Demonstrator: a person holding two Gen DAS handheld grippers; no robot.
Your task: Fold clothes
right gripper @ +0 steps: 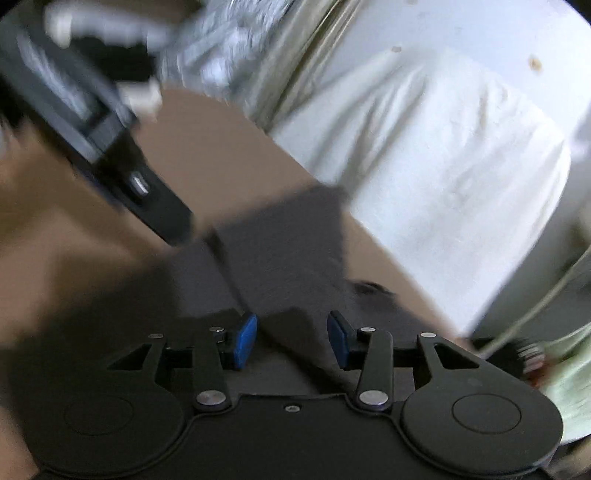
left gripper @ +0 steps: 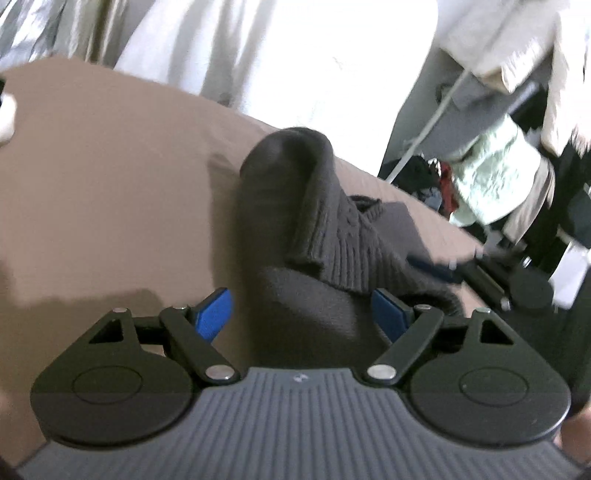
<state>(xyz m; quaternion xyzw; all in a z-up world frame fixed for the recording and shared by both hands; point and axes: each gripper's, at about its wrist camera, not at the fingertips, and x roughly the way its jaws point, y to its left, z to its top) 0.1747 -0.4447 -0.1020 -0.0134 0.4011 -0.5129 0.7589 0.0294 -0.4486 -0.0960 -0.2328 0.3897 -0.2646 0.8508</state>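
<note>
1. A brown bed (left gripper: pixel 92 192) fills most of both views; its far edge runs on a slant from upper left down to the right.
2. A white sheet (left gripper: pixel 295 62) hangs past that far edge, with silvery cloth (left gripper: pixel 26 29) at the upper left corner of the left wrist view.
3. Beyond the bed's right edge is a blurred heap of clothes (left gripper: pixel 491 184), pale green, beige, dark and red, crossed by a thin pale rod (left gripper: pixel 424 133).
4. A dark grey sweater (left gripper: pixel 306 236) lies on the bed near its far right edge. One part stands up in a rounded hump, and a ribbed hem is folded across the lower layer.
5. The left gripper (left gripper: pixel 304 314) hovers low over the sweater's near end. Its jaws are spread wide, the blue pads (left gripper: pixel 216 314) on either side of the cloth. I cannot tell whether they touch it.
6. The right gripper (right gripper: pixel 291 341) is over the sweater too, in a badly blurred view. Its jaws are partly apart and released; dark cloth shows below and between the pads, none pressed.
7. In the left wrist view the right gripper reaches in from the bed's right edge, its blue tip near the ribbed hem.
</note>
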